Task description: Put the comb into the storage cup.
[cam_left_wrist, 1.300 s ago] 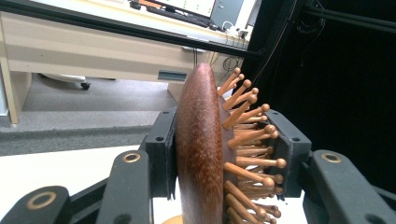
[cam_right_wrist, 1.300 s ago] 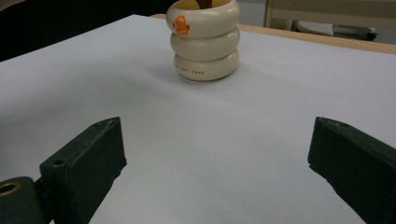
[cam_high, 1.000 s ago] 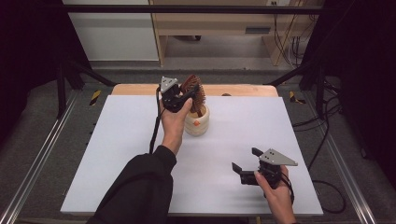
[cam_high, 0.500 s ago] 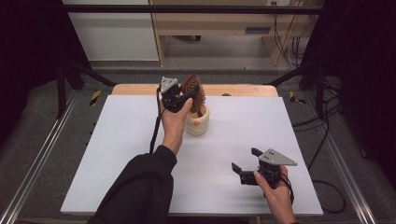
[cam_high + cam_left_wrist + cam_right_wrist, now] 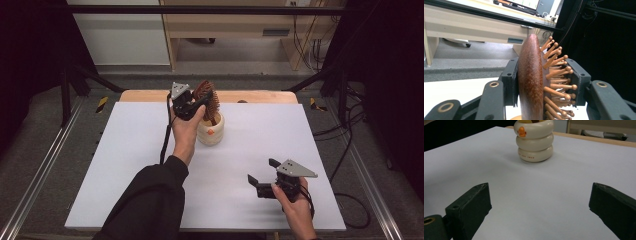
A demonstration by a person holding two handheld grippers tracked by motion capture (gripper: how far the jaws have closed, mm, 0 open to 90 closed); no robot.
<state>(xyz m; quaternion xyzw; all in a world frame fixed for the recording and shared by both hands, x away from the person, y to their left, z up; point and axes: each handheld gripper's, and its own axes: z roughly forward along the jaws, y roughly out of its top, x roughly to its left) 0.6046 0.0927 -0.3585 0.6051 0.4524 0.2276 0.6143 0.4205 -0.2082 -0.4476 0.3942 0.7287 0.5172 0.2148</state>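
A dark wooden hairbrush (image 5: pixel 531 80) with peg bristles stands upright between the jaws of my left gripper (image 5: pixel 544 82), which is shut on its head. In the high view the left gripper (image 5: pixel 192 102) holds the hairbrush (image 5: pixel 208 100) above a cream ringed cup (image 5: pixel 210 131) at the far middle of the white table, the handle reaching down into the cup. My right gripper (image 5: pixel 265 175) rests low near the table's front right, open and empty. Its view looks across the table at the cream cup (image 5: pixel 534 141), which bears a small orange mark.
The white table top (image 5: pixel 125 165) is bordered by a wooden strip (image 5: pixel 260 96) at the far edge. Metal rails (image 5: pixel 35 175) run along both sides. A desk and cables stand beyond the table on the floor.
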